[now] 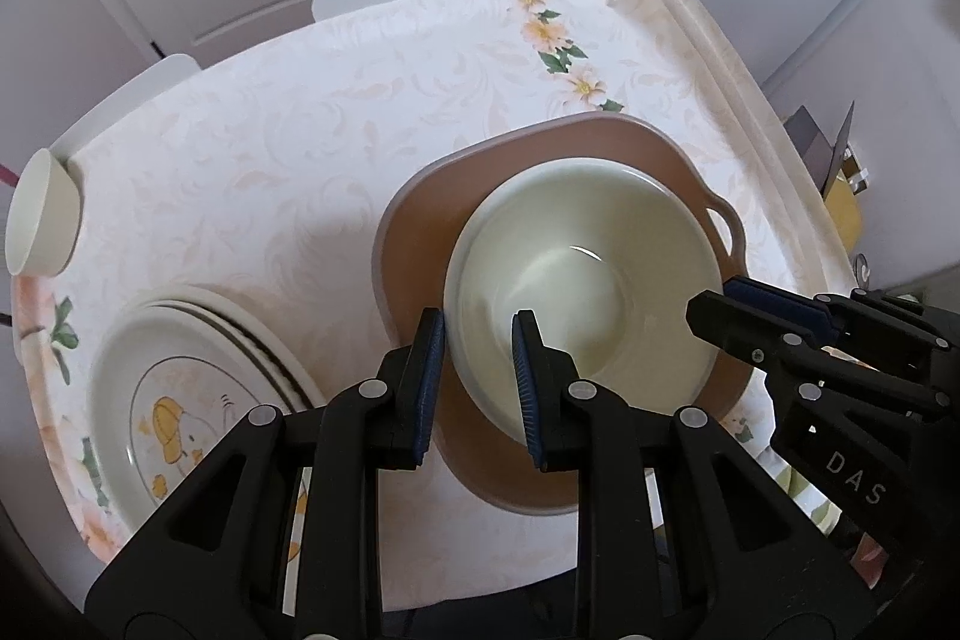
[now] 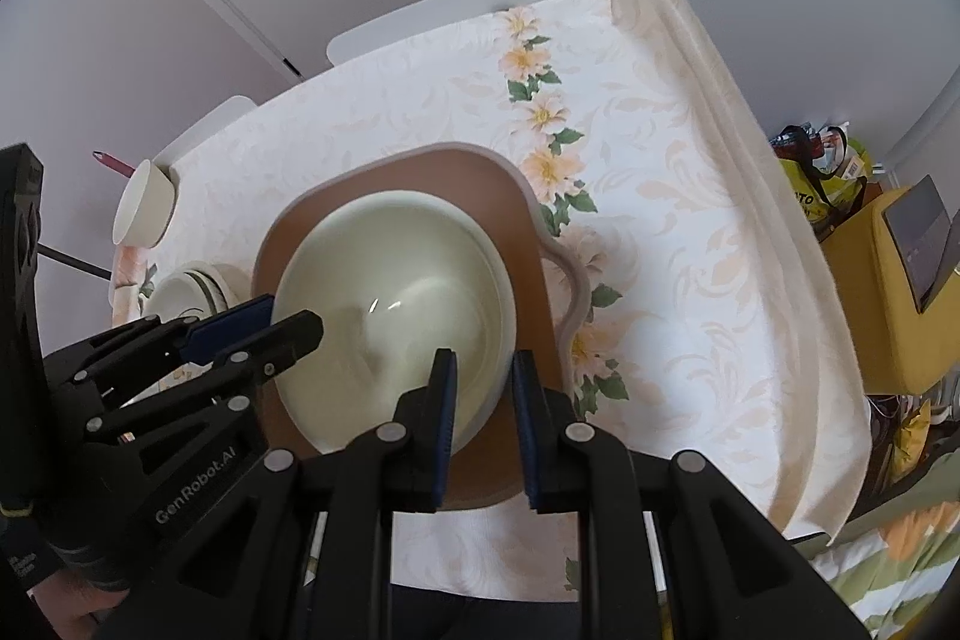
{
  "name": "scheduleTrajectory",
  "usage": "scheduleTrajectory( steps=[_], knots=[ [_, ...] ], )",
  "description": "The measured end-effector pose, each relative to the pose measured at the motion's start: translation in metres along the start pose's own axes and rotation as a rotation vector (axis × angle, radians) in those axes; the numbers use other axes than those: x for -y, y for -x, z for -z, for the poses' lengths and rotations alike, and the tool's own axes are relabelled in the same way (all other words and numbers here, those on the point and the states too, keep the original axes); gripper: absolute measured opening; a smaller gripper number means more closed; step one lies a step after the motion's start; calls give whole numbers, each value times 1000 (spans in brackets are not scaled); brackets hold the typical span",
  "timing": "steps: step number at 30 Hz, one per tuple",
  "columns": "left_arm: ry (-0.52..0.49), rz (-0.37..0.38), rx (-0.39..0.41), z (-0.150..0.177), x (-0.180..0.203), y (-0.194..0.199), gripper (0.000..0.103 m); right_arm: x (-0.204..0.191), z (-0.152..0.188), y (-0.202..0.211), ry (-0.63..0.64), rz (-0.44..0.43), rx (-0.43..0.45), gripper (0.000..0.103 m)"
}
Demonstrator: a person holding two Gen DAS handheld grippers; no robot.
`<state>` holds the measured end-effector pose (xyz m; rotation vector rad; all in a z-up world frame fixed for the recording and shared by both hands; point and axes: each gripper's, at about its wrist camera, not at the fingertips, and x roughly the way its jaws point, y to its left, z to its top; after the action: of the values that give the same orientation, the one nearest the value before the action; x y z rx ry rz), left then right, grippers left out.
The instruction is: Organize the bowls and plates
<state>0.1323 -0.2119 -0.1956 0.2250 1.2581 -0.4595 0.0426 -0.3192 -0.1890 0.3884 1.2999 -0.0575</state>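
"DAS" in white on the black body of right gripper [image 1: 714,307], at four o'clock; "GenRobot.AI" on left gripper [image 2: 282,322], at eight o'clock.

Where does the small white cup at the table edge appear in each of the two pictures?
Left wrist view: small white cup at the far left edge, above the stack of plates.
Right wrist view: cup at upper left, above the plates.
Shared landmark: the brown tray holding the big bowl.

Black tongs [image 1: 478,340], blue ribbed pads [image 1: 427,388] (silver rivets)
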Motion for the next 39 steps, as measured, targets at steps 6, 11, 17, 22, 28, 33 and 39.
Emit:
scheduleTrajectory(
  steps=[6,11,17,22,28,33,39],
  knots=[
    [-9,-2,0,1,0,5,20,-3,3,8,4,-24,17,17],
    [11,21,39,2,-3,28,20,-7,4,30,17,-47,59,17],
    [136,23,170,4,-43,79,20,-25,-5,60,98,-89,118,17],
    [273,8,260,8,-96,113,20,-65,-23,73,218,-131,158,30],
    [445,-52,280,20,-173,133,23,-125,-49,66,342,-209,197,90],
    [573,-76,244,35,-239,127,103,-179,-70,44,426,-271,194,102],
    [718,-141,213,56,-305,110,103,-238,-94,6,497,-315,146,102]
  ],
)
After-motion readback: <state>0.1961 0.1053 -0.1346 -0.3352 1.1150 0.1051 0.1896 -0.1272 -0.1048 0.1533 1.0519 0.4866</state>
